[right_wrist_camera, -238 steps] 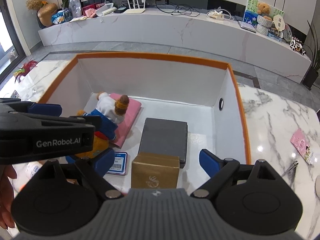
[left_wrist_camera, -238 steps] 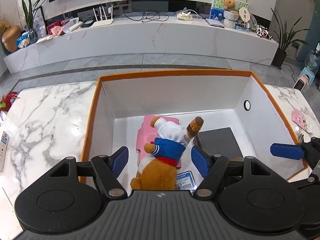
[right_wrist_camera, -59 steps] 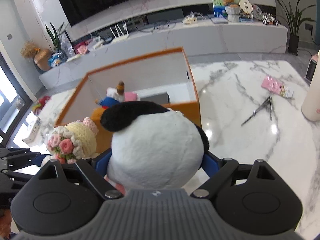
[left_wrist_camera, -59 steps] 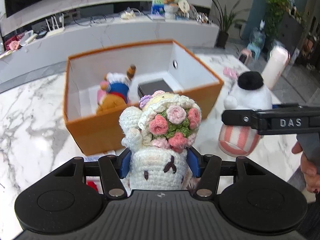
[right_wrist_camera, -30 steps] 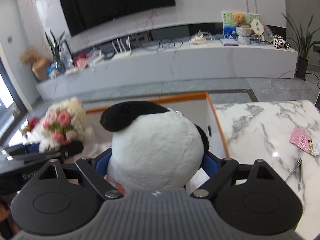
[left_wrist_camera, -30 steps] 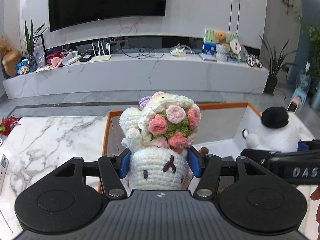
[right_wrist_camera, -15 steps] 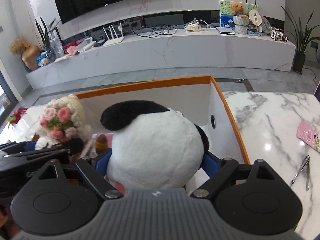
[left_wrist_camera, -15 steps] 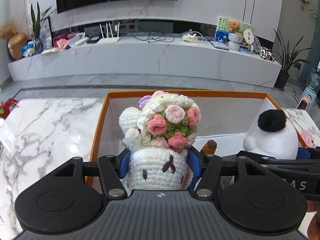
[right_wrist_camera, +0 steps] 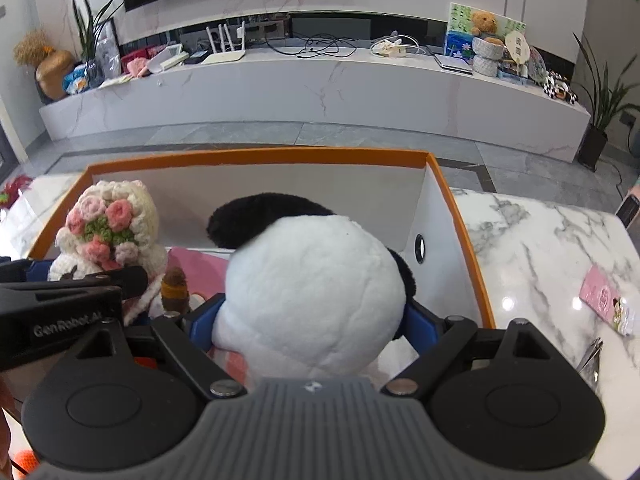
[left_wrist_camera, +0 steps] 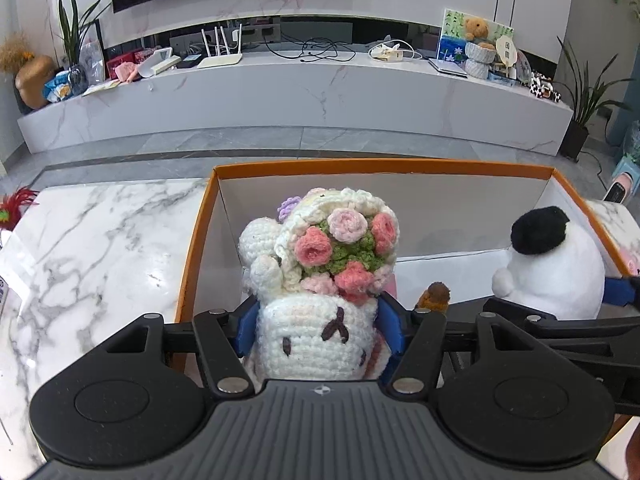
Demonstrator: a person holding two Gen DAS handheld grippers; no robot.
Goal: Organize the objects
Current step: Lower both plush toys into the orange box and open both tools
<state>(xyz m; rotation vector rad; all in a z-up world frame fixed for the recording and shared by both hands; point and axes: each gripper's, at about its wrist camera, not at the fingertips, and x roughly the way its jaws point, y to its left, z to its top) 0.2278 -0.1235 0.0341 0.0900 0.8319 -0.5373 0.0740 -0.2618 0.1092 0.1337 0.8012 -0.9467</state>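
My left gripper point(left_wrist_camera: 318, 322) is shut on a white crochet doll with a pink flower bouquet point(left_wrist_camera: 324, 264), held over the near left part of the orange box point(left_wrist_camera: 384, 166). The doll also shows in the right wrist view point(right_wrist_camera: 108, 232). My right gripper point(right_wrist_camera: 314, 322) is shut on a white plush with a black tuft point(right_wrist_camera: 312, 288), held over the box's right part; it also shows in the left wrist view point(left_wrist_camera: 552, 264). Inside the box, a brown bear's ear point(left_wrist_camera: 436, 294) and a pink item point(right_wrist_camera: 196, 260) peek out; the rest is hidden.
The box stands on a white marble table point(left_wrist_camera: 100, 248). A pink packet point(right_wrist_camera: 606, 294) and a metal tool point(right_wrist_camera: 592, 354) lie on the table right of the box. A red feathery item point(left_wrist_camera: 16, 204) lies at the far left edge.
Both grippers, each with its toy, have moved forward and down over the box; the box's far wall now looks closer and larger.
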